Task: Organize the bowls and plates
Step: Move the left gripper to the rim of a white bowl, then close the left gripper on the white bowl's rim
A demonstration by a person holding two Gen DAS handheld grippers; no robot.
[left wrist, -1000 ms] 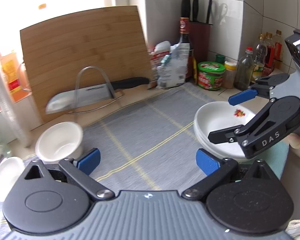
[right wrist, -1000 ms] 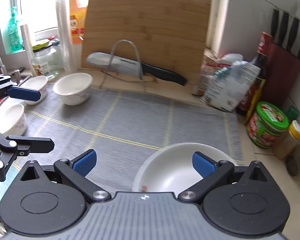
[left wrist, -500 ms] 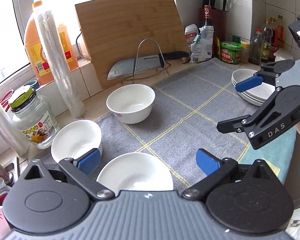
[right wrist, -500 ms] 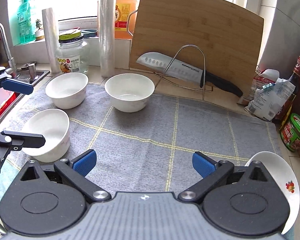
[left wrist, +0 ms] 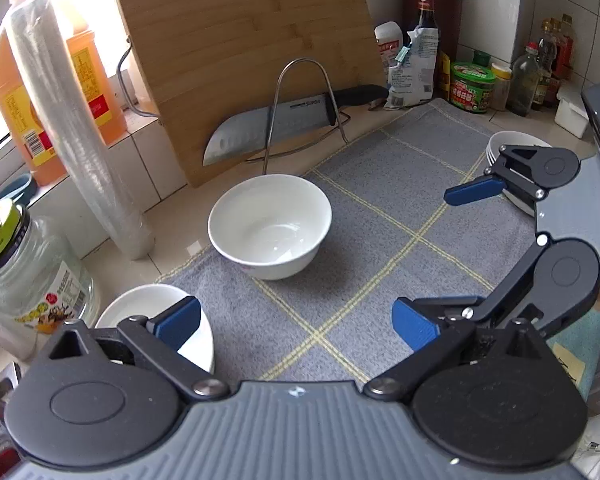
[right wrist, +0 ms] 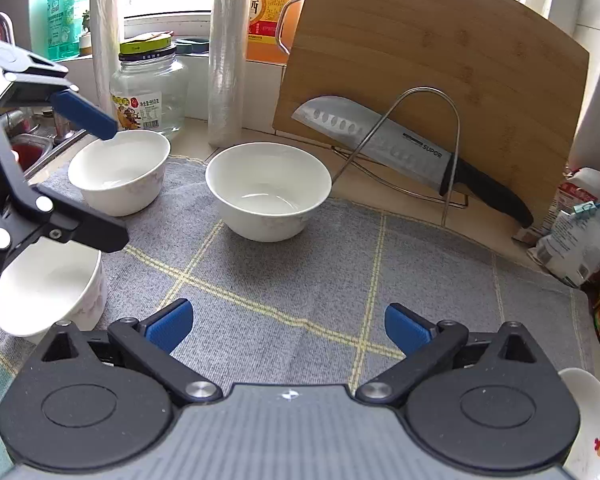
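**Left wrist view: both jaws spread over the bowls**

Left wrist camera looks down on a grey mat [left wrist: 380, 208] with yellow grid lines, laid on the surface. The left gripper [left wrist: 296, 320] hangs above it, jaws spread wide and holding nothing. A white bowl [left wrist: 270, 226] sits upright on the mat ahead of it, and a second bowl [left wrist: 156, 320] shows just beneath the left finger. The right gripper [left wrist: 432, 256] comes in from the right, jaws also spread and empty. Behind it, at the mat's far right edge, is a stack of plates [left wrist: 512, 146].

From the right wrist camera, three bowls stand on the mat: one in the middle [right wrist: 268, 190], one further left [right wrist: 120, 170], and a nearer one [right wrist: 48, 292] partly under the left gripper [right wrist: 96, 180]. A plate rim with a red flower print [right wrist: 596, 428] shows at the bottom right.

A knife [right wrist: 404, 150] marked "SUPOR" rests in a wire rack [right wrist: 428, 140] against a bamboo board [right wrist: 440, 60]. A glass jar [right wrist: 150, 88] carries a label reading "950", the rest too small to read.
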